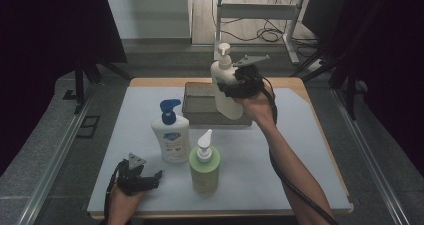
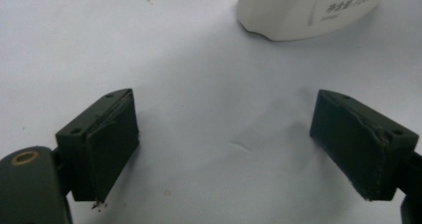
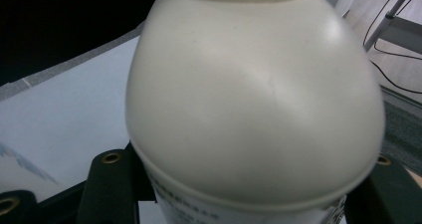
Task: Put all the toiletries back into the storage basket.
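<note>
My right gripper (image 1: 230,89) is shut on a cream pump bottle (image 1: 223,82) and holds it upright in the air over the grey tray (image 1: 210,119) at the back of the mat. In the right gripper view the bottle's shoulder (image 3: 249,109) sits between the two black jaws of that gripper (image 3: 244,201). A white bottle with a blue pump (image 1: 170,135) and a green bottle with a white pump (image 1: 204,167) stand on the mat. At the front left, my left gripper (image 1: 151,179) rests low with its jaws wide apart (image 2: 224,144) and nothing between them; the white bottle's base (image 2: 298,10) lies ahead of it.
A pale mat (image 1: 300,150) covers the wooden table. Black stands (image 1: 82,80) flank the table, and a metal frame with cables (image 1: 270,15) stands behind it. The person's right forearm (image 1: 295,170) crosses the mat's right half.
</note>
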Available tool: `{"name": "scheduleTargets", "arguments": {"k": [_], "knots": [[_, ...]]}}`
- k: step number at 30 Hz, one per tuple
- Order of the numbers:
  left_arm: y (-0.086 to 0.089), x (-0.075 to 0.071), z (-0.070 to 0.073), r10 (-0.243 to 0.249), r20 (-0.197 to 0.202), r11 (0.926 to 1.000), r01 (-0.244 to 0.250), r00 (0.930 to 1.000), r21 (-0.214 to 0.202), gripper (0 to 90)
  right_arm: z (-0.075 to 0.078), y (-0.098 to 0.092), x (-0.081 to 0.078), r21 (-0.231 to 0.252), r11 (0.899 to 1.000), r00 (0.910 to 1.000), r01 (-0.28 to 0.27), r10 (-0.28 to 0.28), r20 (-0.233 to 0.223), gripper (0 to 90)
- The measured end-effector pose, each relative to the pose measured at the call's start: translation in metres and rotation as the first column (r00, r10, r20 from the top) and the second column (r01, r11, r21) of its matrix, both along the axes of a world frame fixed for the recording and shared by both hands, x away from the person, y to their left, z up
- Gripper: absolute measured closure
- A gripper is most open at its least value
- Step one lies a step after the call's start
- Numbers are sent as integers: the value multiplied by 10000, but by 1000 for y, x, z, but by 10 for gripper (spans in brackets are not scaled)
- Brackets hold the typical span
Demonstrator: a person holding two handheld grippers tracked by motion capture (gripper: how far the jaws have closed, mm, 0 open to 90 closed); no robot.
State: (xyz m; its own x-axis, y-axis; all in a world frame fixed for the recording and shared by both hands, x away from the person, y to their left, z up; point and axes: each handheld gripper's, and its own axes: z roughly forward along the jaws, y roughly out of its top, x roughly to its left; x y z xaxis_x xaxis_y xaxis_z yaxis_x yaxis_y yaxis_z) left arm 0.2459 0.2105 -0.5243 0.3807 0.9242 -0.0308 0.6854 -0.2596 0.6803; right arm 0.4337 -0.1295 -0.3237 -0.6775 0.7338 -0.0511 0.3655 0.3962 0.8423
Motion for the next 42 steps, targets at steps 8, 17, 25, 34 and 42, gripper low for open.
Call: {"name": "scheduleTargets", "arguments": {"k": [8, 17, 25, 34, 42], "knots": [[0, 0, 0, 0, -3, 10000, 0, 10000, -3, 113, -4, 8, 16, -22, 9996, 9996, 265, -265, 16, 396], [0, 0, 0, -1, -5, 10000, 1, 10000, -5, 113, -10, 18, 34, 70, 9993, 9993, 363, -363, 8, 396], [0, 0, 0, 25, -24, 10000, -25, 10000, -25, 113, -17, 31, 49, 38, 9995, 9995, 309, -309, -27, 396], [0, 0, 0, 25, -19, 10000, -25, 10000, -23, 113, -31, 48, 62, 205, 9988, 9990, 445, -446, -2, 396], [-1, 0, 0, 50, -10, 10000, -50, 10000, -60, 113, -45, 59, 72, 197, 9989, 9991, 421, -423, 90, 396]]}}
